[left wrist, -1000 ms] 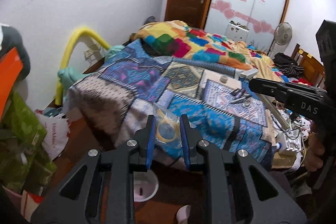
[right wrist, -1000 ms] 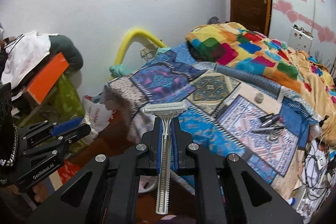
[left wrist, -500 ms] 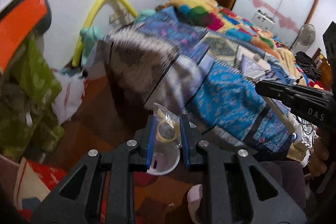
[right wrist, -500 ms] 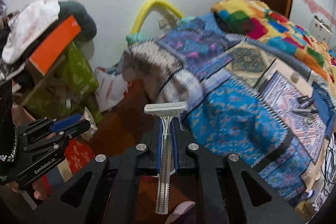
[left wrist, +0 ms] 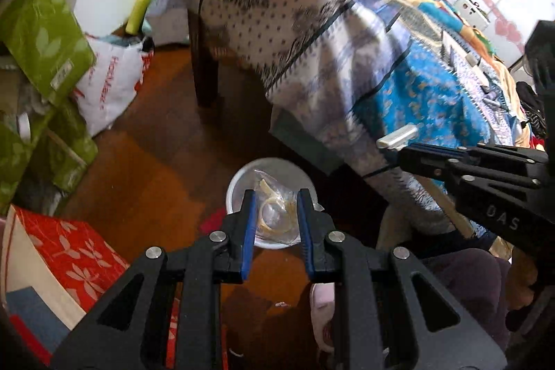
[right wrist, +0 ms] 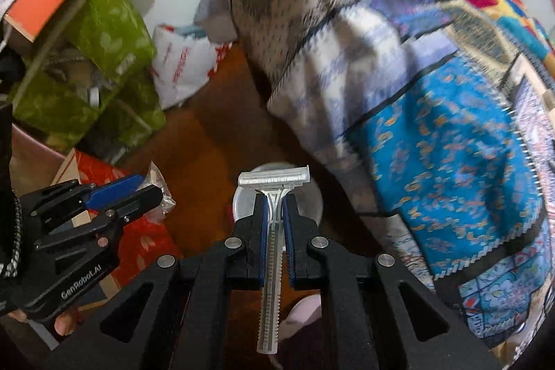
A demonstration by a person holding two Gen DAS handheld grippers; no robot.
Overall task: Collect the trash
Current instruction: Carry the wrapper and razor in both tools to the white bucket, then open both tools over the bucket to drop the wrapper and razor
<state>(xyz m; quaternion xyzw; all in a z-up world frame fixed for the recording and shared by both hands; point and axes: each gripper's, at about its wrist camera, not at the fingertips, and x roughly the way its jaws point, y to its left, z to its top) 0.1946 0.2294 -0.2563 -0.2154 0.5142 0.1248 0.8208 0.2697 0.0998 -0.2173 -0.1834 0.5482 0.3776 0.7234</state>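
Observation:
My left gripper is shut on a crumpled clear plastic wrapper with a yellowish ring inside it. It hangs right above a small white bin on the brown wooden floor. My right gripper is shut on a clear disposable razor, head pointing forward, over the same white bin. In the left wrist view the right gripper comes in from the right with the razor head sticking out. In the right wrist view the left gripper sits at the left with the wrapper.
A bed with a patchwork blanket overhangs the floor just right of the bin. Green bags, a white plastic bag and a red patterned box crowd the left. A pink slipper lies near the bottom.
Both grippers have dropped from bed height toward the floor and tilted downward, so the white bin now sits under their tips. Each still holds its item.

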